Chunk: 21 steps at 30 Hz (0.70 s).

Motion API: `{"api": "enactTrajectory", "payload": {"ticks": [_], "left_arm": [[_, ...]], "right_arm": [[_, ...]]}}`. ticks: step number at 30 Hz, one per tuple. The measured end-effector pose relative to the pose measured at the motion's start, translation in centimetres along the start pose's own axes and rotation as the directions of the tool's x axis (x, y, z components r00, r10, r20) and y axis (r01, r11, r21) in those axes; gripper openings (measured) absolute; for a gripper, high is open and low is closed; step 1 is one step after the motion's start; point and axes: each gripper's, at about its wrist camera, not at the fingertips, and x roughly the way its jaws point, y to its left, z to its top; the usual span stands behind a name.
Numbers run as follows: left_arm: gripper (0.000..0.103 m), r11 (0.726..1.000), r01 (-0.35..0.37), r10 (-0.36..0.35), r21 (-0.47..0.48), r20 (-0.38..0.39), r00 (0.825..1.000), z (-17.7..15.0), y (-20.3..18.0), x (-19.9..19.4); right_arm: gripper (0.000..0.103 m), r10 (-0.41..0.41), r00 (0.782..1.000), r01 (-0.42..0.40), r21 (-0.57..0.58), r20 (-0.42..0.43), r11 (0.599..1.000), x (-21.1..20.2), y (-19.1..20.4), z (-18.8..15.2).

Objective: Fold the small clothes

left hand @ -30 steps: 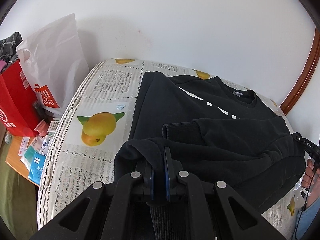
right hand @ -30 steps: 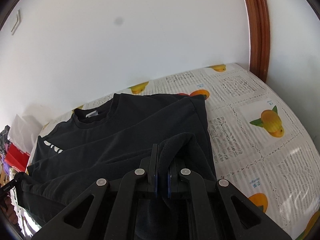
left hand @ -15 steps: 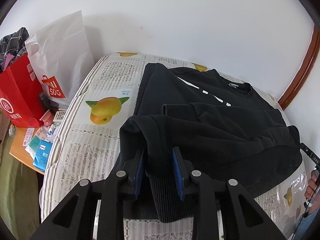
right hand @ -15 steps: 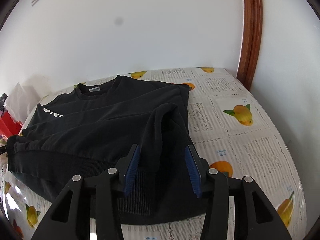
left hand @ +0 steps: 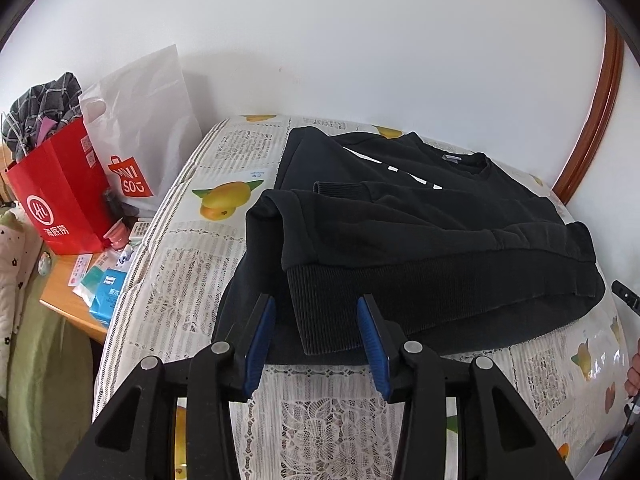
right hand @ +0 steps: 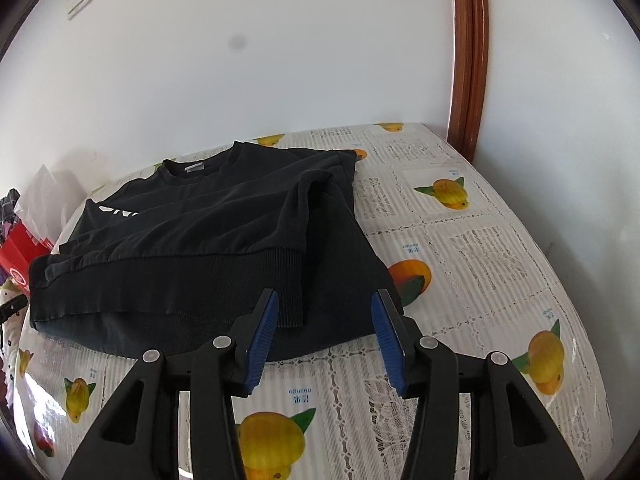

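Left gripper: let go of black sweatshirt hem, jaws opening, nothing pinched. Right gripper: released too, spread, empty. Sweatshirt lay on tablecloth, bottom hem doubled upward; first fold likely done.

Both views were bright and evenly daylit. Fisheye distortion bowed the edges and darkened the corners. Focus was sharp throughout. Glare marked the glossy fruit-printed plastic table cover at the left edge of the right view. The black cotton sweatshirt showed little fold detail.
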Motion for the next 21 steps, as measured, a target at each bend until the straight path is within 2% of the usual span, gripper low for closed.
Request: {"api": "enactTrajectory", "payload": {"ticks": [7, 11, 21], "left_arm": [[0.040, 1.000, -0.010, 0.010, -0.001, 0.011, 1.000, -0.9, 0.0, -1.0], [0.040, 1.000, 0.014, -0.014, -0.023, 0.000, 1.000, -1.4, 0.0, -1.3], [0.040, 1.000, -0.008, 0.008, 0.003, 0.016, 1.000, -1.9, -0.4, -2.2]], "right_arm": [[0.048, -0.046, 0.999, 0.047, -0.028, 0.024, 0.998, -1.6, 0.5, -0.9], [0.048, -0.047, 0.998, 0.048, -0.035, 0.038, 0.998, -2.3, 0.7, -1.5], [0.048, -0.044, 0.998, 0.043, 0.012, 0.045, 0.999, -2.8, 0.1, -2.0]]}}
